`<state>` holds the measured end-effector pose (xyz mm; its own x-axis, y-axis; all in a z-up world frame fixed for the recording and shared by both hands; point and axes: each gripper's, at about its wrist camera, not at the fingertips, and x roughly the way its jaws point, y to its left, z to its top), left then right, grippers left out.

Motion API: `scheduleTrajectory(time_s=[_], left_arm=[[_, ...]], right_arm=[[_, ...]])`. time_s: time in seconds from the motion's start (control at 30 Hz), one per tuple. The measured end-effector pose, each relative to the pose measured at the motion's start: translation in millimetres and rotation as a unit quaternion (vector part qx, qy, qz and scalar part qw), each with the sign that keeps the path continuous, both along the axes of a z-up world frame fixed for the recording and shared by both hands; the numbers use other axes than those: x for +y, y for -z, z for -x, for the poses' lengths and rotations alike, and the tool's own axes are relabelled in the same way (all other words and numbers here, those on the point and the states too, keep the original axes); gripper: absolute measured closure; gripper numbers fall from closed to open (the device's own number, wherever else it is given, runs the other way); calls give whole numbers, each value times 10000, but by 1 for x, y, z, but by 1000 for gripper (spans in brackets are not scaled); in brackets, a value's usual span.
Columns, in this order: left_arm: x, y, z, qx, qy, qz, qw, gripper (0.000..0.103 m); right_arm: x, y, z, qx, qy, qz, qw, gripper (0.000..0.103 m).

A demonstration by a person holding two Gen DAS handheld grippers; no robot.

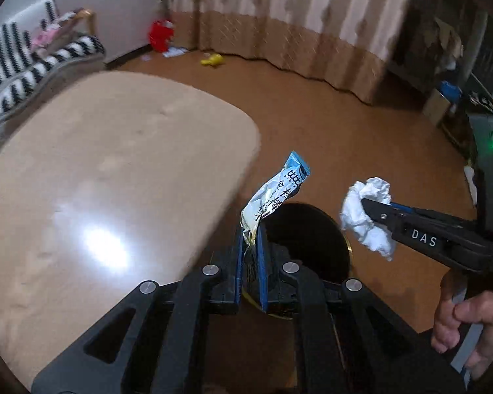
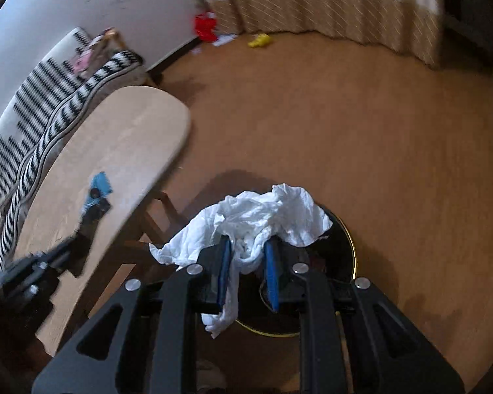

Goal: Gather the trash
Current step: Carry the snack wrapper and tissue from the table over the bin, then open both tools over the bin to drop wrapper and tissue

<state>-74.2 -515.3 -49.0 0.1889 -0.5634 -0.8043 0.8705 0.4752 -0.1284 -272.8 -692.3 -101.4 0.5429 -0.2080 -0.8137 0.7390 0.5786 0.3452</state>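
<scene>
Left gripper (image 1: 250, 229): blue-padded jaws closed on the lower end of a wrapper (image 1: 274, 197). Wrapper is crumpled, white and blue with printed characters, standing up and tilting right from the pads. It hangs over the left rim of the bin (image 1: 307, 239).

Right gripper (image 2: 249, 246): jaws clamped on a tissue (image 2: 263, 216). Tissue is white, crumpled, bunched over and between the pads, one strand trailing down past the left finger. It sits above the bin (image 2: 346, 249).

Bin: round, dark inside, thin gold rim, standing on the floor (image 1: 345, 124) just beside the table (image 1: 115, 164).

Table: pale wood top, rounded corner, glare patch near the front edge.

Right hand (image 1: 466, 325): bare fingers wrapped on the gripper handle, lower right of the left view.

Sofa (image 1: 19, 62): black-and-white zigzag cover, behind the table against the wall.

Curtain (image 1: 279, 16): beige, patterned, reaching the floor.

Floor litter: red item (image 1: 161, 34) and yellow item (image 1: 212, 60) near the curtain, well apart from the bin.
</scene>
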Motion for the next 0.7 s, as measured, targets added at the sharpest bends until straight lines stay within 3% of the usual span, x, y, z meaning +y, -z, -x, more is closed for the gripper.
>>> scheduleTrajectory(time_s=[0.23, 0.7], left_arm=[[-20, 42, 5, 562, 318, -279, 9975, 96], [-37, 66, 10, 619, 586, -364, 9957, 96]], right_arm=[[-8, 7, 5, 126, 217, 38, 9997, 83], [-17, 20, -13, 328, 213, -135, 9991, 83]])
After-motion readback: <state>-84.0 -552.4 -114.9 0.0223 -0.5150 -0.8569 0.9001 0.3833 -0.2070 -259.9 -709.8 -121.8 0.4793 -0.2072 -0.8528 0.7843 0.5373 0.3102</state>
